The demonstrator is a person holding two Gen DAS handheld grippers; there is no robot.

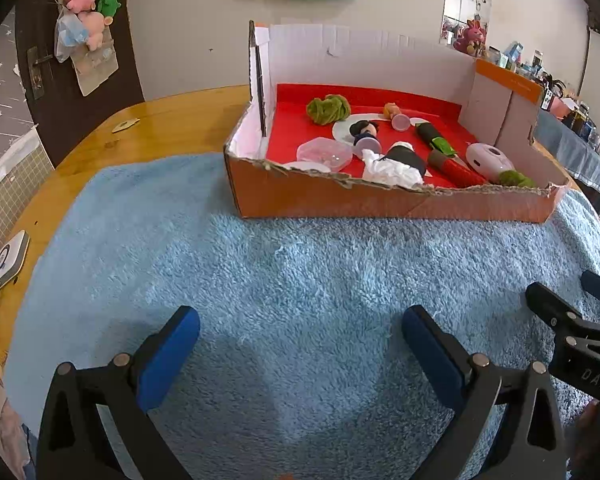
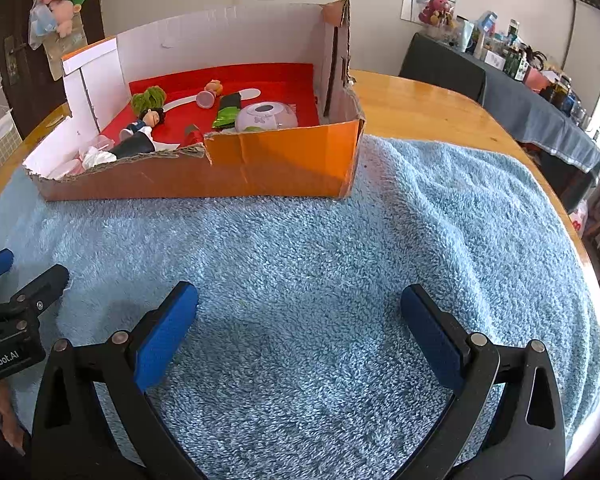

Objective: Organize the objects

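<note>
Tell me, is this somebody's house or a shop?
Probably a home: a wooden dining table under a blue towel, plush toys hanging on a door, and a cluttered side table.

A towel (image 1: pixel 292 264) is lying across the table (image 1: pixel 172 120); a cardboard box (image 1: pixel 340 200) is sitting on the towel's far part; inside the box, a doll (image 1: pixel 366 130) is lying near the middle, a yarn ball (image 1: pixel 327 109) is resting behind and to the left of it, and a round device (image 1: pixel 489 159) is lying toward the right end; a crumpled tissue (image 1: pixel 388 170) is sitting against the front wall; the left claw (image 1: pixel 300 344) is hovering over the towel's near part, with the right claw (image 2: pixel 299 328) just beside it on the right; a small gadget (image 1: pixel 10 258) is lying on the table's left edge, off the towel.
</note>
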